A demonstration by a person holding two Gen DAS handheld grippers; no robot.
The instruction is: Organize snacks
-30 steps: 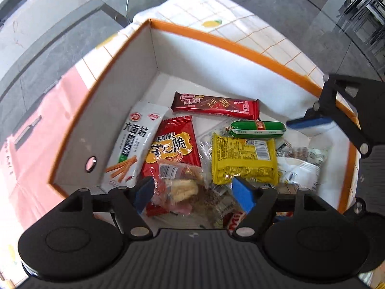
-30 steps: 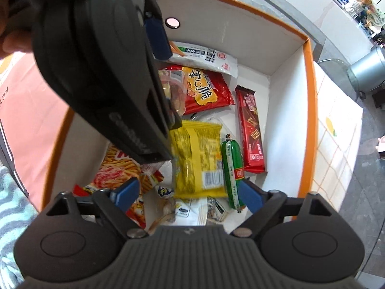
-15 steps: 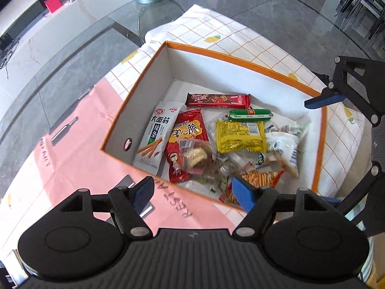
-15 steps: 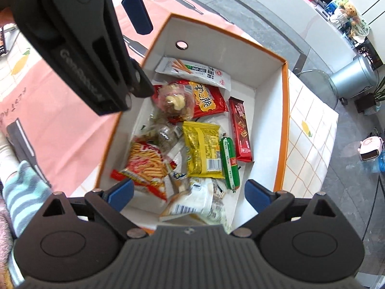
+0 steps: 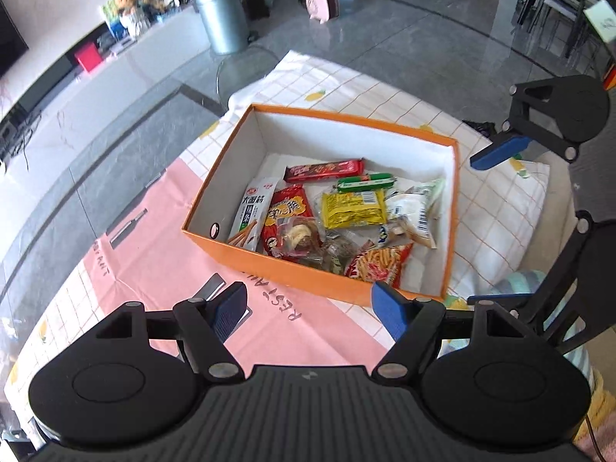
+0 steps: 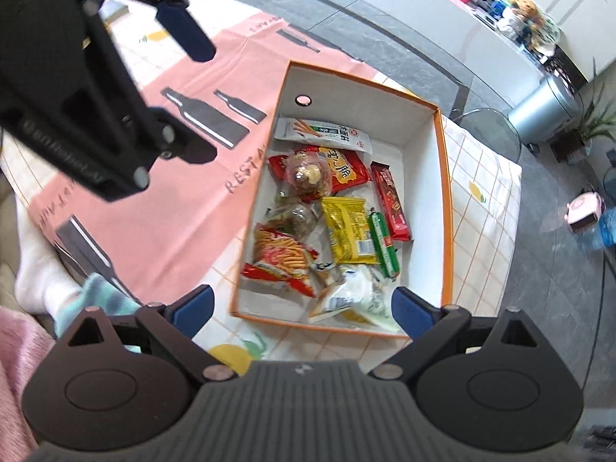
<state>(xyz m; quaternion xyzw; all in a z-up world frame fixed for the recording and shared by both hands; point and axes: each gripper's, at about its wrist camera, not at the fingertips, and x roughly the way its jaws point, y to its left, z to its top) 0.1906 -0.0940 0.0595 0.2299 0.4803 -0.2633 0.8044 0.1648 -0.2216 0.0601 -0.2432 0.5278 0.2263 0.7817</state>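
Both tongs, the left tongs (image 5: 310, 310) and right tongs (image 6: 304, 308), have lifted up out of the orange box (image 5: 300, 269) on the worktop (image 5: 161, 265), wide and empty, so the job looks nearly done, with the bright snacks (image 5: 352, 208) lying inside it.

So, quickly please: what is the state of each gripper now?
Left gripper: open, holding nothing.
Right gripper: open, holding nothing.
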